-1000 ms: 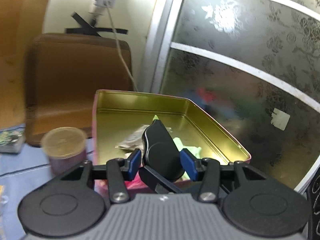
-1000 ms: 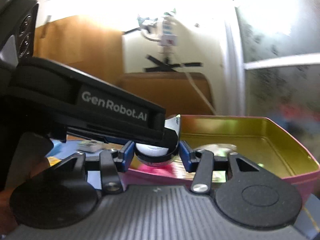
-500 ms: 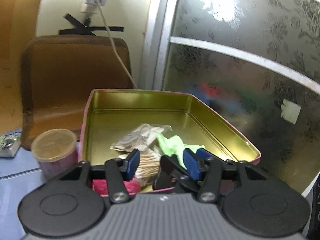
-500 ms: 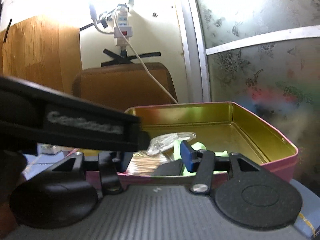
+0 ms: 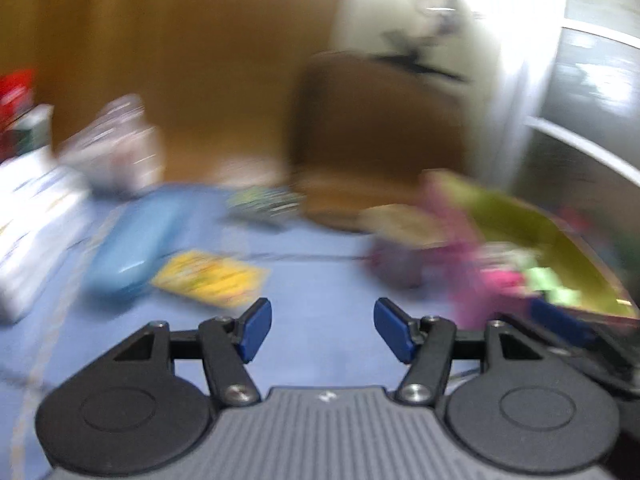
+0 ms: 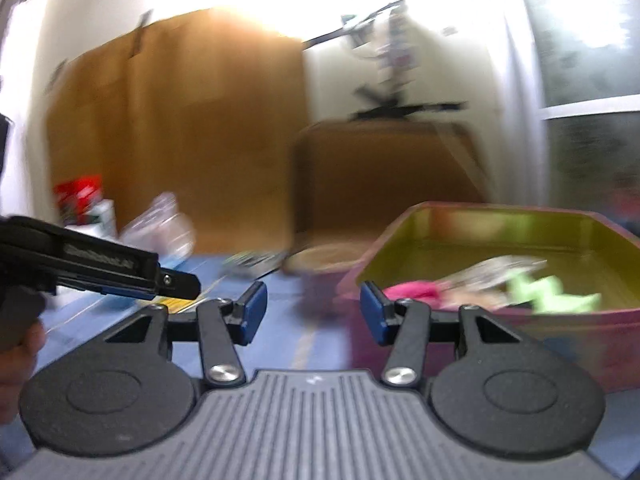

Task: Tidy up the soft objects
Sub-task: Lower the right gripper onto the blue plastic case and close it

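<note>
Clutter lies on blue tablecloth (image 5: 320,280) before brown board (image 6: 180,128); left jaws opening empty, right jaws released.

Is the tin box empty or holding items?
Holding items: the tin box has a pink cloth, a green cloth and a blurred clear packet lying on its floor.

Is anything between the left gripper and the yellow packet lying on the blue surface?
Nothing visible: only bare blue surface lies between the empty, opening left gripper and the yellow packet. The frame is blurred.
</note>
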`<control>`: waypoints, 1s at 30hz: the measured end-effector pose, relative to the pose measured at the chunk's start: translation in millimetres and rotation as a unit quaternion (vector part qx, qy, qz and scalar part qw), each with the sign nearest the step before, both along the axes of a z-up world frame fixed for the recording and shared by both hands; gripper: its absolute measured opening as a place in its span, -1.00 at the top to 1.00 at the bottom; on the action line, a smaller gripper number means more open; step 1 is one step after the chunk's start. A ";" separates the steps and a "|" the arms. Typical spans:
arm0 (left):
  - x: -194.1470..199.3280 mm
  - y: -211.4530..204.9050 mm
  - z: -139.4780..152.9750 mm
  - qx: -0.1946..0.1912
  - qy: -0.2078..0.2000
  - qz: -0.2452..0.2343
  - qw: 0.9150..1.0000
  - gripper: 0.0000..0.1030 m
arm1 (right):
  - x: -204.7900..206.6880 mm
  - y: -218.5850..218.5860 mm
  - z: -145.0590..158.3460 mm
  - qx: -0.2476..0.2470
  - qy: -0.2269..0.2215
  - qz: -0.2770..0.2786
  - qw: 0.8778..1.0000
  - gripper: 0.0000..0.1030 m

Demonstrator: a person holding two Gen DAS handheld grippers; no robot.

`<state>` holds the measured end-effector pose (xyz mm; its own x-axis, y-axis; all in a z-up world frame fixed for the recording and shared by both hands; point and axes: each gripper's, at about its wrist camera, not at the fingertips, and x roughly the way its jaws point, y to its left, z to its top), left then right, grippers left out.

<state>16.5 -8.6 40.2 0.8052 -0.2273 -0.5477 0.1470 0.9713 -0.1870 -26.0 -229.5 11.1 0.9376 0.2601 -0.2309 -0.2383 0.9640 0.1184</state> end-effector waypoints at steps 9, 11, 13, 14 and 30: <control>-11.1 134.7 -26.5 0.025 0.015 0.214 0.976 -0.13 | 31.7 71.8 0.2 0.014 0.097 0.125 0.987 -0.06; -19.5 150.5 -30.4 0.013 0.004 0.231 0.973 -0.13 | 40.8 92.6 5.5 0.017 0.107 0.141 0.984 -0.09; -32.1 162.2 -28.5 -0.032 -0.023 0.222 0.974 -0.23 | 50.1 117.6 12.0 0.020 0.111 0.155 0.981 -0.13; -34.5 165.4 -28.3 -0.041 -0.028 0.226 0.973 -0.23 | 56.9 130.9 14.6 0.019 0.111 0.158 0.981 -0.19; -47.1 180.4 -29.5 -0.080 -0.076 0.257 0.960 -0.42 | 164.3 279.3 6.1 -0.091 0.187 0.120 0.971 -0.41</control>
<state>-30.7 171.8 10.7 0.9011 0.1508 -0.4066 -0.3074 0.8835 -0.3535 138.3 49.7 17.2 0.6974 0.3833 -0.6056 -0.4315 0.8992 0.0721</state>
